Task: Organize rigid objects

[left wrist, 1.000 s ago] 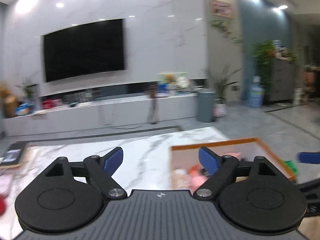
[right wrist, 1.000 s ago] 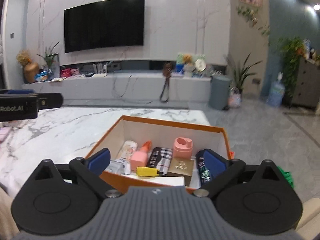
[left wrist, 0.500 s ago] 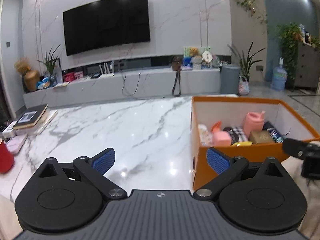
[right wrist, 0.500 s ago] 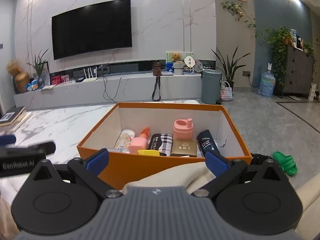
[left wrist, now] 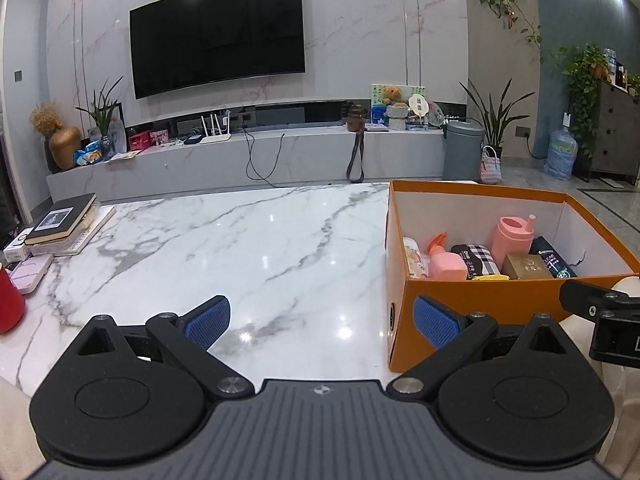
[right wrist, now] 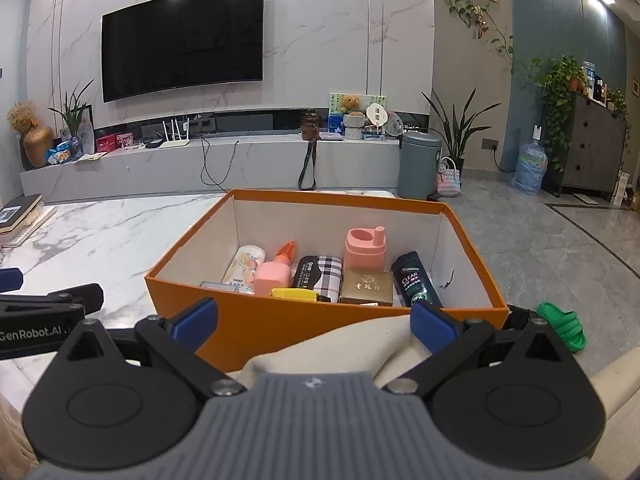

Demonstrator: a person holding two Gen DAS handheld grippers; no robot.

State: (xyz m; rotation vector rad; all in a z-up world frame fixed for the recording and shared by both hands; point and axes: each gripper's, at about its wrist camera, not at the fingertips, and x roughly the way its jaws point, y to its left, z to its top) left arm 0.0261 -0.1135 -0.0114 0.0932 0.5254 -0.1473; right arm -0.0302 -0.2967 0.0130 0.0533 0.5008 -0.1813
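Note:
An orange box [right wrist: 280, 320] stands on the right part of the marble table [left wrist: 240, 248]; it also shows in the left wrist view [left wrist: 472, 312]. Inside lie a pink cup [right wrist: 365, 248], a pink spray bottle [right wrist: 274, 274], a checked pouch [right wrist: 320, 272], a gold box [right wrist: 367, 286], a dark CLEAR bottle [right wrist: 414, 282], a yellow item [right wrist: 294, 293] and a white tube [right wrist: 246, 266]. My left gripper [left wrist: 322, 320] is open and empty, low over the table left of the box. My right gripper [right wrist: 314, 320] is open and empty, in front of the box's near wall.
Stacked books [left wrist: 64, 222], a pink case [left wrist: 30, 274] and a red cup [left wrist: 8, 304] sit at the table's left edge. A beige cushion [right wrist: 320, 350] lies under my right gripper. A green slipper [right wrist: 562, 324] is on the floor to the right.
Both grippers have drawn back and steadied, bringing the box and table into fuller view. Both stay open and empty. The box's contents have not moved.

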